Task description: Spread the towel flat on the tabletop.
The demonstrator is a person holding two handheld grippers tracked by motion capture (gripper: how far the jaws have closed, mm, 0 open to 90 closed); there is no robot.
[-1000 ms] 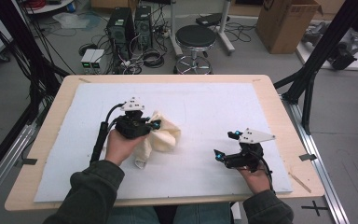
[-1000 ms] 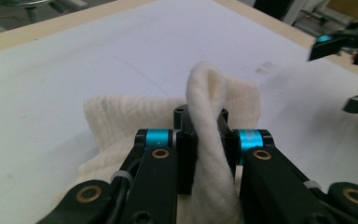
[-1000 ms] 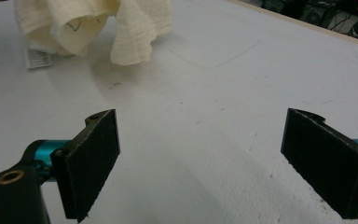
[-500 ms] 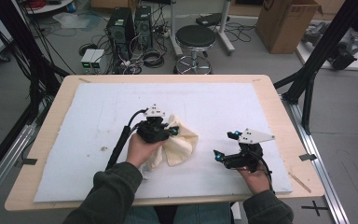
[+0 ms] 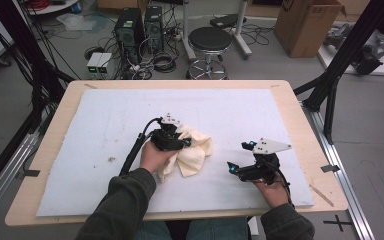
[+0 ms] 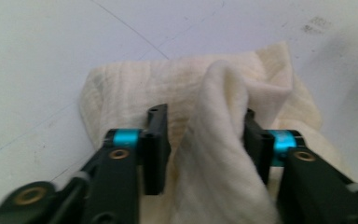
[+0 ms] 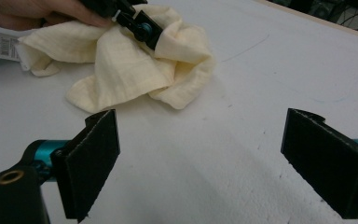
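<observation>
1 white tag (image 7: pixel 7 44) on cream cloth (image 7: pixel 135 65), print unreadable

High: overhead, facing forward | tool views: close, low | shared: cloth (image 5: pixel 192 152)

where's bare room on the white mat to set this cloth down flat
Free: the mat left of the left gripper, and its far strip toward the stool. Crowded: the middle, where the cream cloth lies bunched beside the right gripper.
</observation>
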